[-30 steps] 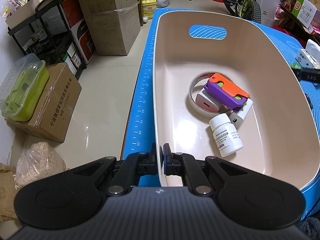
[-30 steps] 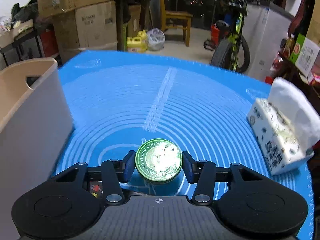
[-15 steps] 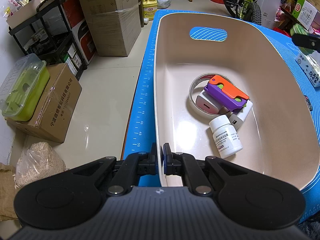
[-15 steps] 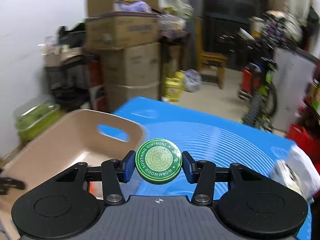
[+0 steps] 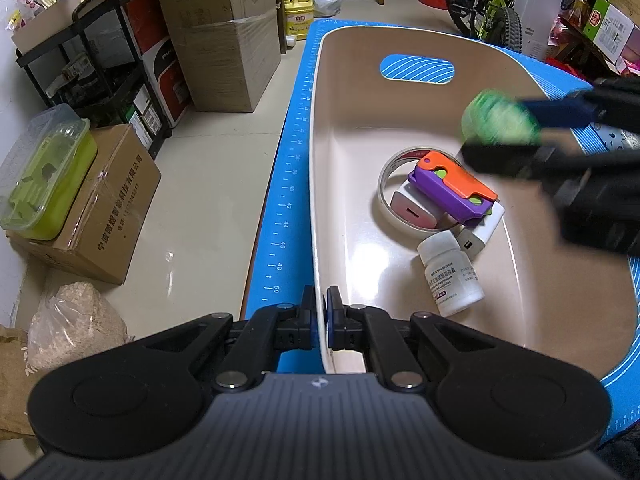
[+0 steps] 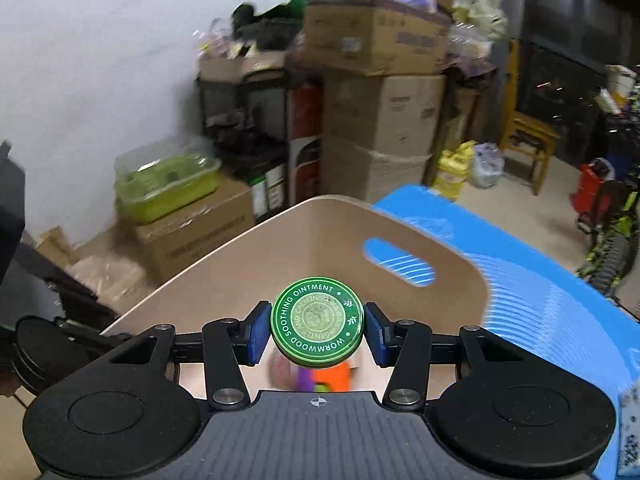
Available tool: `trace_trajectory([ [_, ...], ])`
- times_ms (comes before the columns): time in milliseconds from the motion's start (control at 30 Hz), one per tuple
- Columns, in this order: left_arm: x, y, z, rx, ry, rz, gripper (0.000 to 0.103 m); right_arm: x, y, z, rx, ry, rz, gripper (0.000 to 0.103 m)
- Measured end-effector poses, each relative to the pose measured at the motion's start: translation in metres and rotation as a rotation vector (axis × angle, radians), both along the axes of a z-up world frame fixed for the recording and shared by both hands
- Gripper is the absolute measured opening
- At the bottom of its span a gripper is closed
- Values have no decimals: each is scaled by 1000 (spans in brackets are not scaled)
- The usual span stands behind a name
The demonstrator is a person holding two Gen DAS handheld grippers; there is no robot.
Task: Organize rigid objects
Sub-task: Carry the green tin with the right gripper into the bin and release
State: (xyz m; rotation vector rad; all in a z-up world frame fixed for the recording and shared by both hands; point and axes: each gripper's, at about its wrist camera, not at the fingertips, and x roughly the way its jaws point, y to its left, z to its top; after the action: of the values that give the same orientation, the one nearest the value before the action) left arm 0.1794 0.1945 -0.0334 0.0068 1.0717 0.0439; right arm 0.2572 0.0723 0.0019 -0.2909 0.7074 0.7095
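Note:
My right gripper (image 6: 317, 330) is shut on a round green ointment tin (image 6: 318, 327) and holds it above the beige bin (image 6: 240, 256), over its inside. The tin (image 5: 498, 120) shows blurred in the left wrist view, with the right gripper (image 5: 560, 136) coming in from the right. My left gripper (image 5: 324, 320) is shut on the near rim of the bin (image 5: 320, 200). In the bin lie a tape roll (image 5: 390, 184), an orange and purple toy (image 5: 456, 190), a white charger (image 5: 482, 228) and a white pill bottle (image 5: 450, 276).
The bin stands on a blue mat (image 5: 288, 184) at the table's left edge. Cardboard boxes (image 5: 224, 40), a black rack (image 5: 100, 72) and a green container (image 5: 44, 176) stand on the floor to the left. A tissue pack (image 6: 630, 432) lies at the right.
My right gripper has lifted the green tin off the mat and carried it left, over the bin. My left gripper has kept its hold on the bin's rim.

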Motion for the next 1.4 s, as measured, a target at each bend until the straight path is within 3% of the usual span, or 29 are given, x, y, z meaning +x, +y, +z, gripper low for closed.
trace_trajectory([
  [167, 1, 0, -1, -3, 2, -3, 8, -7, 27, -15, -79, 58, 64, 54],
  [667, 2, -2, -3, -2, 1, -9, 8, 4, 49, -60, -188, 241, 72, 54],
  [1167, 0, -3, -3, -5, 0, -8, 9, 3, 76, -77, -346, 275, 139, 55],
  [1200, 0, -3, -3, -5, 0, -9, 9, 3, 76, -76, -346, 276, 135, 60],
  [1400, 0, -3, -3, -7, 1, -8, 9, 5, 71, -72, -320, 273, 117, 67],
])
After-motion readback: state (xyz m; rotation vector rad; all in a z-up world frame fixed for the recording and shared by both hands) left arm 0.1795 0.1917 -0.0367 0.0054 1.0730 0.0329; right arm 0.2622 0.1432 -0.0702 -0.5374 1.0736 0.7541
